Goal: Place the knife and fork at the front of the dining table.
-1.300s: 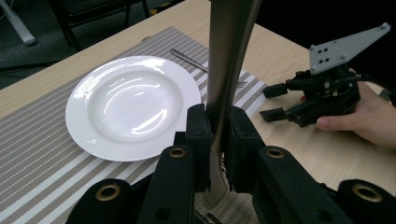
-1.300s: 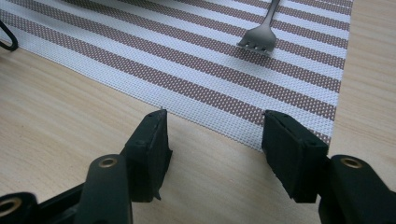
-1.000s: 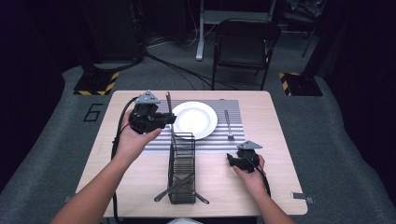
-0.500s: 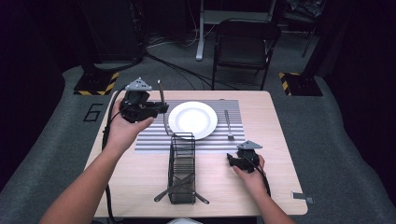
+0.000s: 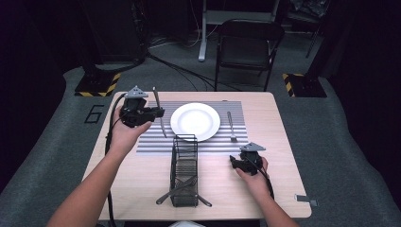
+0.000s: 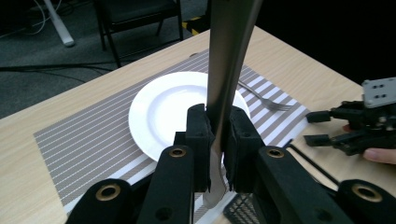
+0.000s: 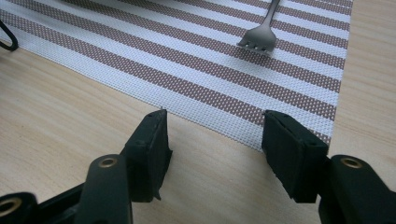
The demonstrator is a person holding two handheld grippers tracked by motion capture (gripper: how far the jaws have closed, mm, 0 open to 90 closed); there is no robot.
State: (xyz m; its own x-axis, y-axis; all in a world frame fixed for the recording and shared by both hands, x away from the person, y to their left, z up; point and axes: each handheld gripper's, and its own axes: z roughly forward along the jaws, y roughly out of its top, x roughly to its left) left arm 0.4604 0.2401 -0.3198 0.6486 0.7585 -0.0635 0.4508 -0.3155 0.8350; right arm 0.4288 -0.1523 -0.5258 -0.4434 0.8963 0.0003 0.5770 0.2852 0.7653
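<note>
Fork [image 5: 231,126] and plate [image 5: 195,121] laid on mat [image 5: 151,142]; knife [image 6: 227,70] clamped in left gripper [image 6: 217,140], unplaced; right gripper [image 7: 212,135] open, idle.

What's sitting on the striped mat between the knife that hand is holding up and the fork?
The white plate lies between the knife, clamped in the left gripper, and the fork, all on the striped placemat. The high view shows it best.

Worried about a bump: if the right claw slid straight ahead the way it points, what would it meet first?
Probably the near edge of the striped placemat, then the fork lying on it; the right claw is open and empty.
</note>
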